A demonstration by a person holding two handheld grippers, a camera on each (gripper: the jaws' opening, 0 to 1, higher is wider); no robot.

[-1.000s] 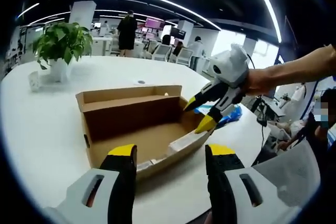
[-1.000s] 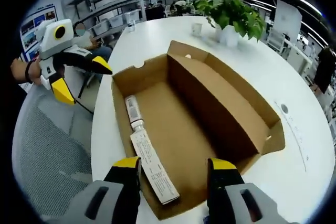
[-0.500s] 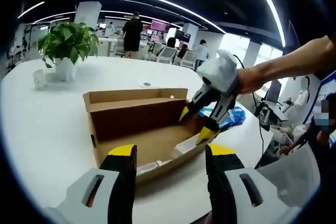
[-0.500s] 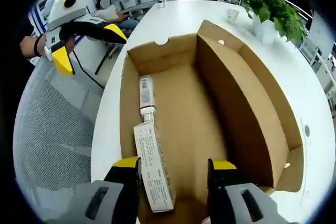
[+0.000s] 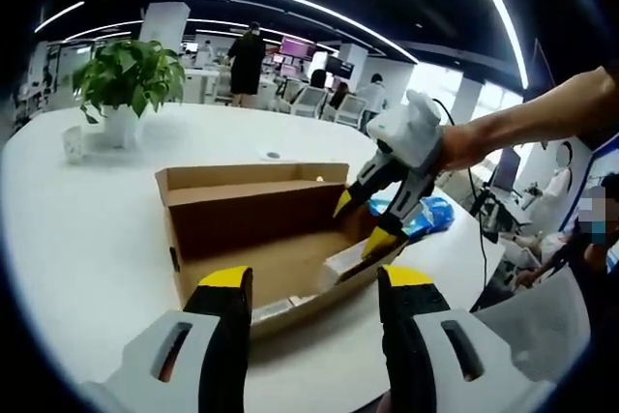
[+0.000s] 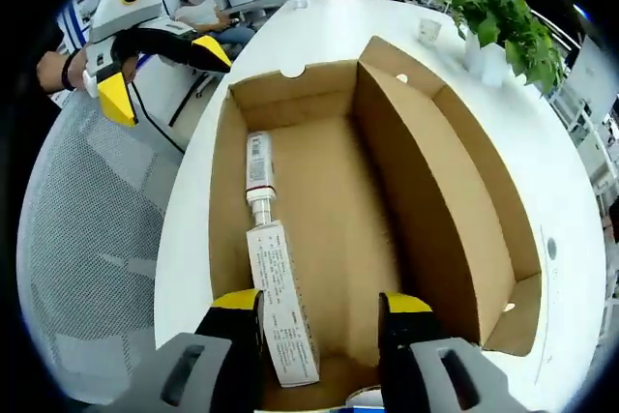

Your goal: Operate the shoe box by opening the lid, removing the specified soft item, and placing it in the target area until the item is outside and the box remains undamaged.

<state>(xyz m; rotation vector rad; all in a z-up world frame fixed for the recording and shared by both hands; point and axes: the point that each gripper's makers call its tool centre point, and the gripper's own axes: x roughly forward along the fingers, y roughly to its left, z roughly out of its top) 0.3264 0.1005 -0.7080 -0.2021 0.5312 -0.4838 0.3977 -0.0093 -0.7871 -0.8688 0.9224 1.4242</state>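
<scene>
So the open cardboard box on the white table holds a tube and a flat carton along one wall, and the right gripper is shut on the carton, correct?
Not quite: in the right gripper view, the right gripper is open above the carton, gripping nothing. The box, table and tube are as described.

1. White carton [image 6: 282,311]: its near end, at the lower centre of the right gripper view, is hidden behind that view's own jaws.
2. Carton print: too small to read.
3. Tube [image 6: 258,169]: label text too small to read.
4. Blue item [image 5: 424,216]: right of centre in the left gripper view, mostly hidden behind the right gripper [image 5: 365,221]; identity cannot be determined.
5. Shoe box [image 6: 464,229]: near wall cut off at the lower edge of the right gripper view.
</scene>
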